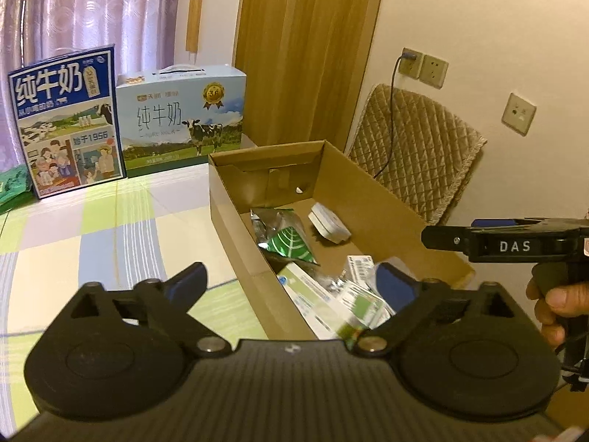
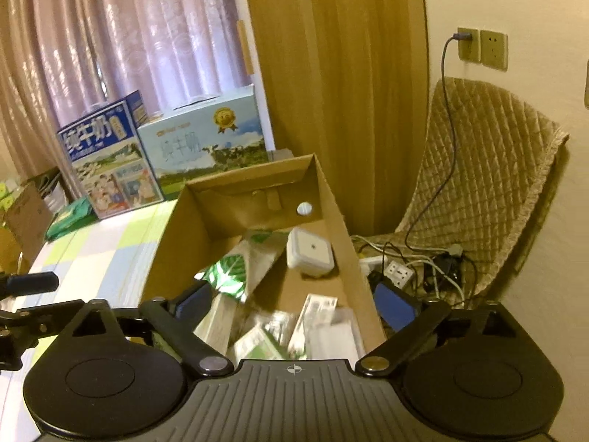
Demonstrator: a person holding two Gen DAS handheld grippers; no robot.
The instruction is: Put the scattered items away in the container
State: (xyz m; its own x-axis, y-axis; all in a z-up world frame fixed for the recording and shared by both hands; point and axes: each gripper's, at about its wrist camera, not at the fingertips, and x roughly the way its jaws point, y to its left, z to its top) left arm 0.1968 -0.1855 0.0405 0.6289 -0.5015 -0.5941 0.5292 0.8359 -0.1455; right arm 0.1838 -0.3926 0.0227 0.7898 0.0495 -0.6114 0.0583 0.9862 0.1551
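An open cardboard box (image 1: pixel 368 199) (image 2: pixel 169 254) stands on the checked cloth. Inside lie a green leaf-print packet (image 1: pixel 289 245) (image 2: pixel 228 270), a white square device (image 1: pixel 327 223) (image 2: pixel 309 252) and several small cartons and packets (image 1: pixel 313 294) (image 2: pixel 316 316) at the near end. My left gripper (image 1: pixel 291 287) is open and empty, straddling the box's near left wall. My right gripper (image 2: pixel 294 305) is open and empty over the box's near end. In the left wrist view the right gripper (image 1: pixel 441 239) shows from the side, held by a hand (image 1: pixel 552 302) above the box's right wall.
Two milk cartons (image 1: pixel 66 121) (image 1: pixel 184 118) stand at the back of the checked cloth (image 1: pixel 110 228), with a green bag (image 1: pixel 13 184) at far left. Right of the box are a quilted chair cushion (image 2: pixel 489 191), a power strip with tangled cables (image 2: pixel 397 269) and wall sockets (image 2: pixel 482 46).
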